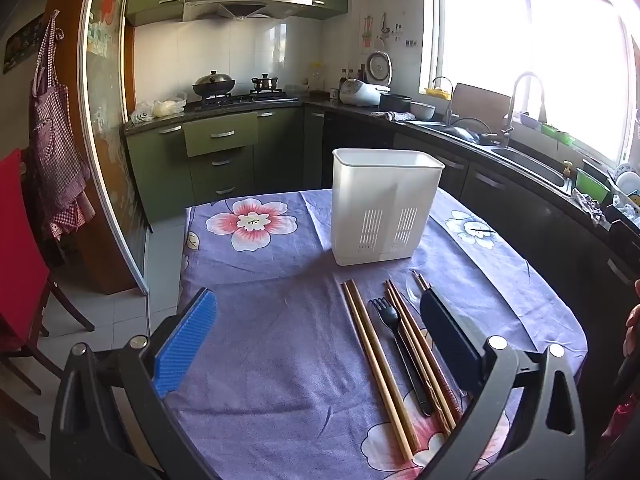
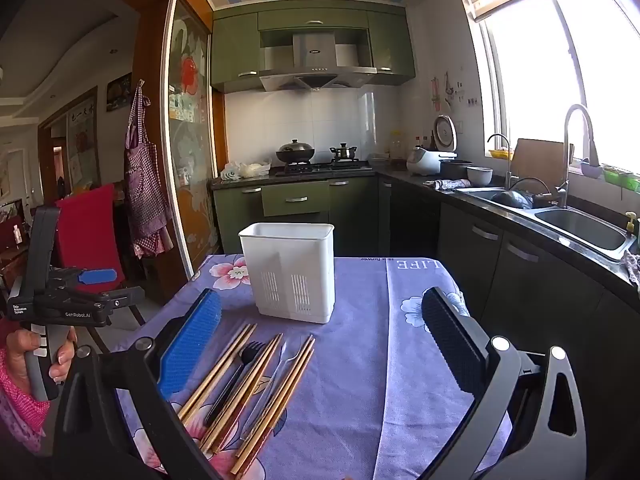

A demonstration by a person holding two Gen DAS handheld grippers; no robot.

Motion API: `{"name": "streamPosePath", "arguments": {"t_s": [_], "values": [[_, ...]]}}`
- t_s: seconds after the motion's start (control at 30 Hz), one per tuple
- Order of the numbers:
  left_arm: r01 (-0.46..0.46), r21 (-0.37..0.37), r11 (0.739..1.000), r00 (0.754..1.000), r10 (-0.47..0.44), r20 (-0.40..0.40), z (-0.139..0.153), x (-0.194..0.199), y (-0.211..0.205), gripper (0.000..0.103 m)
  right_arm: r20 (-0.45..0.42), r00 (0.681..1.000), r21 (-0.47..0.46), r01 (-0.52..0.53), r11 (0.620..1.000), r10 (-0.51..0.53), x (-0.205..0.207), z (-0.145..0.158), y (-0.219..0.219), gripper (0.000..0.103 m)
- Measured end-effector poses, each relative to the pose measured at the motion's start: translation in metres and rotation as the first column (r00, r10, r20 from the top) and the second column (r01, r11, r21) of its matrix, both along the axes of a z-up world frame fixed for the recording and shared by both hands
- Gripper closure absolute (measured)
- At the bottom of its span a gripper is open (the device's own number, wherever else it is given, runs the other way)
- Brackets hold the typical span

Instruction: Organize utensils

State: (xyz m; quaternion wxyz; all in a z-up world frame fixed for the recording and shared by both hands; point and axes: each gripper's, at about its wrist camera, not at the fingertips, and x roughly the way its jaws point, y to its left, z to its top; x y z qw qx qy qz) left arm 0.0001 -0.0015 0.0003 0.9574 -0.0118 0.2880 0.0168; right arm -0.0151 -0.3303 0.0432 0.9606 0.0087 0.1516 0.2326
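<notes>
A white slotted utensil holder stands upright at the far side of the table, on a purple flowered cloth. Nearer to me lie several wooden chopsticks, a black plastic fork and a clear plastic utensil, side by side. My left gripper is open above the cloth, its black finger over the utensils' right side. My right gripper is open too, with the utensils under its blue finger. Neither holds anything. A hand holds the left gripper's handle.
A red chair stands left of the table. A dark counter with a steel sink and tap runs along the right under the window. Green cabinets and a stove lie behind the table.
</notes>
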Motion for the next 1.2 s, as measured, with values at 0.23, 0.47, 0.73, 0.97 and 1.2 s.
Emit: {"name": "streamPosePath", "arguments": {"t_s": [0.23, 0.47, 0.73, 0.97, 1.2], "values": [[0.001, 0.026, 1.0, 1.0, -0.001, 0.005, -0.001, -0.002, -0.004, 0.006, -0.018, 1.0, -0.001, 0.002, 1.0, -0.002, 0.004, 0.0, 0.0, 0.004], [-0.014, -0.041, 0.999, 1.0, 0.014, -0.019, -0.005, 0.002, 0.008, 0.006, -0.025, 1.0, 0.003, 0.006, 1.0, -0.006, 0.005, -0.004, 0.002, 0.004], [-0.025, -0.003, 1.0, 1.0, 0.025, -0.01, -0.004, 0.002, 0.004, 0.006, -0.025, 1.0, 0.002, 0.008, 1.0, -0.008, 0.007, -0.005, 0.002, 0.004], [-0.019, -0.006, 1.0, 1.0, 0.019, -0.007, -0.003, 0.002, 0.003, 0.006, -0.03, 0.999, 0.004, 0.016, 1.0, -0.015, 0.008, -0.007, 0.003, 0.004], [-0.015, -0.001, 1.0, 1.0, 0.015, 0.003, 0.001, -0.001, 0.001, 0.006, -0.032, 0.999, 0.008, 0.021, 1.0, -0.021, 0.009, -0.009, 0.002, 0.004]]}}
